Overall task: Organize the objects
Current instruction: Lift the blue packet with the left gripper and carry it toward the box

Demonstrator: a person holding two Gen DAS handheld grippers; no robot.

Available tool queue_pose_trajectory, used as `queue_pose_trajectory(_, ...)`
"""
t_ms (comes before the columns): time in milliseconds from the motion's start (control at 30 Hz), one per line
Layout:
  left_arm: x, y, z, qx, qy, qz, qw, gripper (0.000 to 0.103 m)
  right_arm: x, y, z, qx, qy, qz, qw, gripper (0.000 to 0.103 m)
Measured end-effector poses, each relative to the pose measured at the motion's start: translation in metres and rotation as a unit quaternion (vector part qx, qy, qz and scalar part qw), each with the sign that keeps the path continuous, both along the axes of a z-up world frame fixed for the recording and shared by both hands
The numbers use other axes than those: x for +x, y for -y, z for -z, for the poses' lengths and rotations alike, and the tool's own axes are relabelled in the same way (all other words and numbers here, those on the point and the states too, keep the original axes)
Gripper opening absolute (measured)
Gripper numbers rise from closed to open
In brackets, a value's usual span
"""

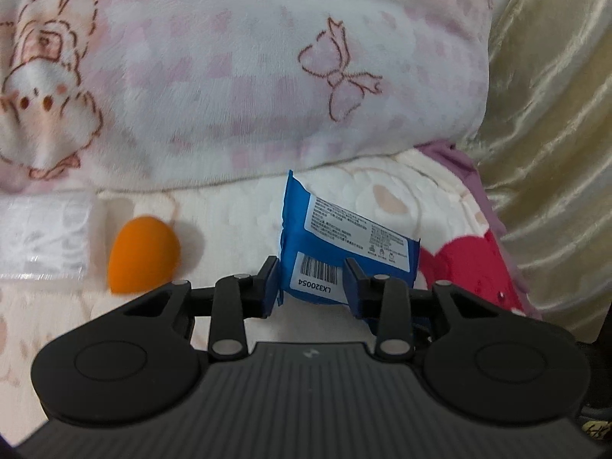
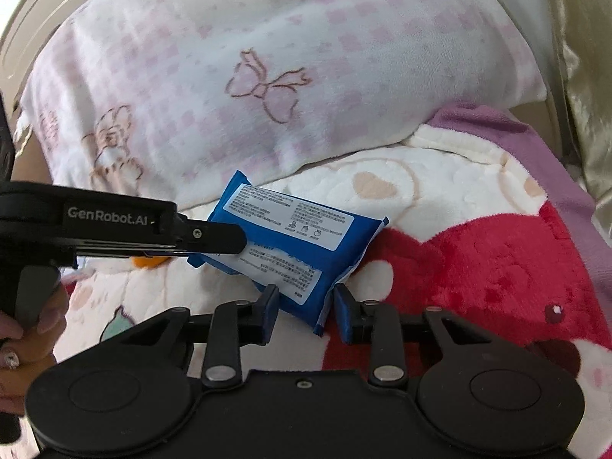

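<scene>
A blue wipes packet (image 1: 344, 237) with a white label and barcode lies on the blanket. My left gripper (image 1: 311, 287) is closed on its near end, pads against both sides. In the right wrist view the same packet (image 2: 290, 237) lies tilted, its near corner between the pads of my right gripper (image 2: 304, 313), which stands open around it without clear contact. The left gripper's fingers (image 2: 206, 241) hold the packet's left end there. An orange egg-shaped sponge (image 1: 143, 256) lies to the packet's left; only a sliver of it (image 2: 147, 262) shows under the left gripper.
A pink checked pillow (image 1: 248, 76) with bow prints lies right behind the packet. A clear plastic bag (image 1: 42, 237) lies left of the sponge. The blanket (image 2: 478, 267) is cream with a red patch. A gold curtain (image 1: 554, 153) hangs at the right.
</scene>
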State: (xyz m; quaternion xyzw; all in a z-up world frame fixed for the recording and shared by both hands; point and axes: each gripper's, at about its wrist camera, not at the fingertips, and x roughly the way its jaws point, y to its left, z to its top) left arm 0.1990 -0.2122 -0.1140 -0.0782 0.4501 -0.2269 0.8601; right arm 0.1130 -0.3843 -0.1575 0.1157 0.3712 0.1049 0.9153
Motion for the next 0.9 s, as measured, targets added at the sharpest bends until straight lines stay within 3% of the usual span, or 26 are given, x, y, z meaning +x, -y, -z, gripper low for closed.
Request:
queue_pose_trajectory(500,-0.040,-0.027,0.003,-0.009,-0.107,-0.040,0.9934,0.034,-0.037,-0.014,-0.008,-0.017,-0.030,-0.082,0.996,0.040)
queue_pose_trajectory(700,-0.052,-0.037,0.010,-0.014,-0.160,-0.027,0.9866,0.035,-0.044,-0.010,-0.006,0.001,-0.038,-0.101,0.994,0.056)
queue_pose_trajectory(833,-0.052,-0.040,0.012,0.022,-0.127,-0.048,0.9905,0.036,-0.039,-0.002,0.001,0.025,-0.048,-0.067,0.996,0.058)
queue_pose_trajectory(900,-0.052,-0.044,0.015,0.010,-0.118,-0.054,0.9914,0.036,-0.037,-0.001,0.004,0.029,-0.045,-0.058,0.997,0.058)
